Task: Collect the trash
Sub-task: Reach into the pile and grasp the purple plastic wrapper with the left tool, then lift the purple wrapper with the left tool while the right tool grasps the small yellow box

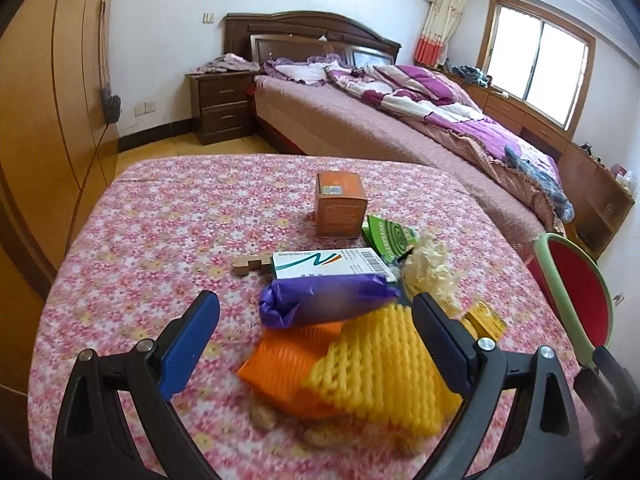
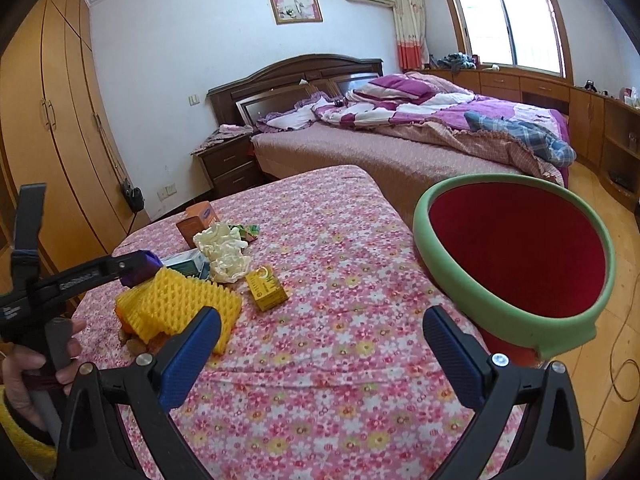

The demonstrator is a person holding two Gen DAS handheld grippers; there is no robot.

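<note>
- Left wrist view looks across the surface [image 1: 140,220], covered in a pink floral cloth, with a bed [image 1: 360,120] behind it.
- Red bin [image 2: 516,248] with a green rim stands off the right edge of the surface, its mouth tilted toward the right wrist camera.
- Left tool [image 1: 316,340] is spread wide, its two fingers straddling the near end of the trash pile without pinching anything; the right finger lies close beside the yellow foam net [image 1: 380,364].
- Right tool [image 2: 322,354] is likewise wide open over bare cloth, between the pile and the bin, holding nothing.
- Yellow foam net lies on top of an orange foam net [image 1: 284,368] at the front of the pile; both are blurred in the left wrist view.
- Purple wrapper [image 1: 324,300] rests just behind the nets, touching them.
- Orange box [image 1: 340,210] stands upright at the far end of the pile.
- White medicine box [image 1: 328,262] lies flat between the purple wrapper and the orange box.
- Crumpled cream paper [image 2: 224,250] sits to the right of the medicine box, next to a green packet [image 1: 390,236].
- Small yellow box [image 2: 266,288] lies on the cloth just right of the pile, apart from the nets.
- Peanut shells [image 1: 264,416] poke out from under the orange net.
</note>
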